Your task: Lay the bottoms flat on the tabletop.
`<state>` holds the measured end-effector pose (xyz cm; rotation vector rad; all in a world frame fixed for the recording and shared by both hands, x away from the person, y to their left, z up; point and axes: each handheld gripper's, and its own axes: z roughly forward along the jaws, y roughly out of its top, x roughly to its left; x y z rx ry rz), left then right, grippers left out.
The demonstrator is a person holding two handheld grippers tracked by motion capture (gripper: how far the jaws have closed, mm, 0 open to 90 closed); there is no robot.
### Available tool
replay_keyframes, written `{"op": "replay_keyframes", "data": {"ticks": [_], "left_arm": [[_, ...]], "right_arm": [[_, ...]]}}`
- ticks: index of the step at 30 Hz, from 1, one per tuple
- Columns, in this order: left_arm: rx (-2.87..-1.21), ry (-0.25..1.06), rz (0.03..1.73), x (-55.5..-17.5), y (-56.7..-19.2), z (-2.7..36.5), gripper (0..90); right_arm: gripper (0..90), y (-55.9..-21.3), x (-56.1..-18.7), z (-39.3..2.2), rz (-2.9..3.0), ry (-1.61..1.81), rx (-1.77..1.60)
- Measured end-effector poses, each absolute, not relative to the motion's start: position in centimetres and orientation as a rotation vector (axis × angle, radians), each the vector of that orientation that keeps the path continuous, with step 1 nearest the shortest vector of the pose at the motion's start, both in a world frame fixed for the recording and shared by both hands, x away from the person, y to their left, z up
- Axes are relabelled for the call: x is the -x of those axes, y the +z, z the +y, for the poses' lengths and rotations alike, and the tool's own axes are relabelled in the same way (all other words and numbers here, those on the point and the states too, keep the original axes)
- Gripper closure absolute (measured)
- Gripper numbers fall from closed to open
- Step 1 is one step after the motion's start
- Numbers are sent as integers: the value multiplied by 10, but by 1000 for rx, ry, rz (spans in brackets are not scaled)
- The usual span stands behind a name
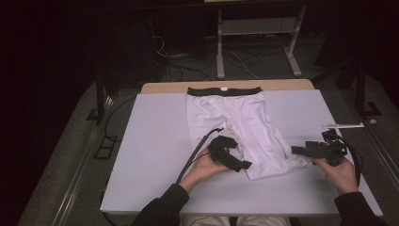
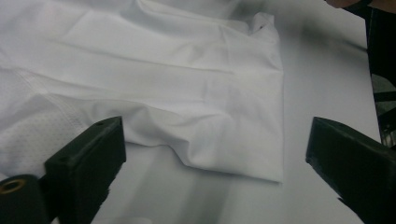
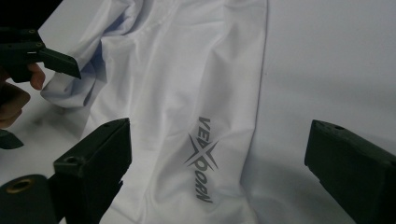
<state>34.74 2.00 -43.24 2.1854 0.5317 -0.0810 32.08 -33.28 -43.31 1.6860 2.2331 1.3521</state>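
I'm lining up on the shorts (image 1: 244, 127) — the hem lies just ahead of my left gripper (image 1: 237, 162), its jaws wide and empty; right gripper (image 1: 296, 150), likewise agape, faces the leg's side. Next — close on cloth.

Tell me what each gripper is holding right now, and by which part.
Nothing is held. Left gripper and right gripper both have open jaws near the leg hem of the white shorts, not gripping the fabric.

Table (image 1: 155, 141) bare l+r of shorts (image 1: 235, 117).

Shorts (image 1: 237, 125) on table (image 1: 155, 141) — between grippers
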Motion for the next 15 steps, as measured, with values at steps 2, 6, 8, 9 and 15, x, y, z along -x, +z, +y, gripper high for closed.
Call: {"op": "replay_keyframes", "data": {"ticks": [2, 6, 8, 9, 15], "left_arm": [[-2201, -83, 567, -351, -438, 16, 138], [-2247, -66, 585, -354, -447, 11, 314], [-2267, -63, 591, -356, -450, 10, 359], [-2269, -50, 614, -357, -451, 10, 465], [-2266, -48, 635, -361, -452, 11, 668]], "right_arm": [[92, -436, -324, -332, 2258, 1339, -1688], [137, -438, -329, -331, 2281, 1324, -1675], [147, -439, -332, -332, 2275, 1328, -1676], [171, -441, -337, -334, 2283, 1321, -1688], [294, -446, -348, -333, 2336, 1298, -1690]]}}
